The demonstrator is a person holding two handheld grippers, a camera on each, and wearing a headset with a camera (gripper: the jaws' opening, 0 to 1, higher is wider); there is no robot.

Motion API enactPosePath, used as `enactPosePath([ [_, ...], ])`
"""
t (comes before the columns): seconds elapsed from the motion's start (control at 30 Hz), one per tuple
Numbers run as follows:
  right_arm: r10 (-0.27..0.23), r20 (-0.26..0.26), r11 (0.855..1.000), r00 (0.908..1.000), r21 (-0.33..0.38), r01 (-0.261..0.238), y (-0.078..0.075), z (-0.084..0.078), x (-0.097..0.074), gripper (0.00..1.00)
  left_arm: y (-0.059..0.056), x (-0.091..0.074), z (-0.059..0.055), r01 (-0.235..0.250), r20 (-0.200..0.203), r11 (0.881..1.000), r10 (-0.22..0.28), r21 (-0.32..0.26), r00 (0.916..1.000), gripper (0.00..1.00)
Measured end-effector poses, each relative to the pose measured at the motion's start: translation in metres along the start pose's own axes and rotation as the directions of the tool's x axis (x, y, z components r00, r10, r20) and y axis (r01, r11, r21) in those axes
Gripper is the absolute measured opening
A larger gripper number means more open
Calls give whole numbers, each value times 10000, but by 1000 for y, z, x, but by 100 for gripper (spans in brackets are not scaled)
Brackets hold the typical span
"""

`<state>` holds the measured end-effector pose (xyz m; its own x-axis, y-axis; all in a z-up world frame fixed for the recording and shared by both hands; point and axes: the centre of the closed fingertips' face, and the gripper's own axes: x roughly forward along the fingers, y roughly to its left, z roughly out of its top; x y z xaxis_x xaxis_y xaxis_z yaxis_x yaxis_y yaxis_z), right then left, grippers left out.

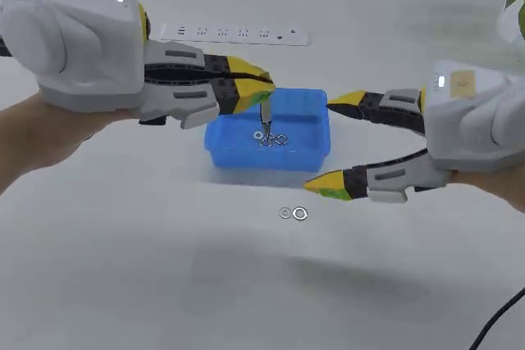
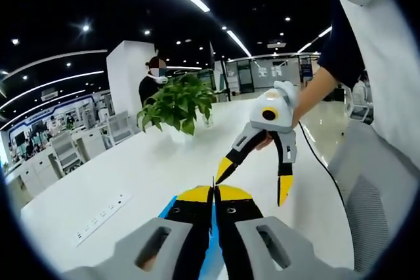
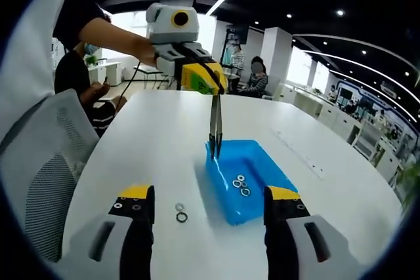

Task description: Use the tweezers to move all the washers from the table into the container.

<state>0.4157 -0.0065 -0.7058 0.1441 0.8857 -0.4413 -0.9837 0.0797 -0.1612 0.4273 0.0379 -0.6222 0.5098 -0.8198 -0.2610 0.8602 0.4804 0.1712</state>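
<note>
Two washers [image 1: 293,214] lie on the table [image 1: 123,268] just before the blue container [image 1: 246,157], which holds several others [image 1: 271,138]. The tweezers [image 1: 265,116] hang tips-down inside it, clamped in the closed jaws of the left gripper [image 1: 267,88], likely for a drop; the right gripper [image 1: 320,143] sits alongside, jaws wide and empty.

Blue rectangular container [image 1: 316,101], open top, sits mid-bench. A few silver washers [image 1: 271,138] lie flat, clustered on its floor. Two more washers [image 1: 293,214] lie flat, side by side on the bench [image 1: 164,268], just off the container's near-edge side. Thin tweezers [image 1: 265,116] hang upright from the clamped left hand-held gripper [image 1: 264,92], tips down by the clustered washers.
</note>
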Motion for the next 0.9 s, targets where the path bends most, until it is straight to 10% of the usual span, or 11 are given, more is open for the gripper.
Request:
enactPosePath([
  [0.5,-289,114,9784,9995,2053,259,49,-22,-31,100,-36,10,-22,247,-99,9993,-250,-289,9996,5],
  [0.9,266,-351,9816,9990,1902,-195,74,-47,-24,100,-55,20,-52,543,-298,9940,-573,-947,9979,5],
])
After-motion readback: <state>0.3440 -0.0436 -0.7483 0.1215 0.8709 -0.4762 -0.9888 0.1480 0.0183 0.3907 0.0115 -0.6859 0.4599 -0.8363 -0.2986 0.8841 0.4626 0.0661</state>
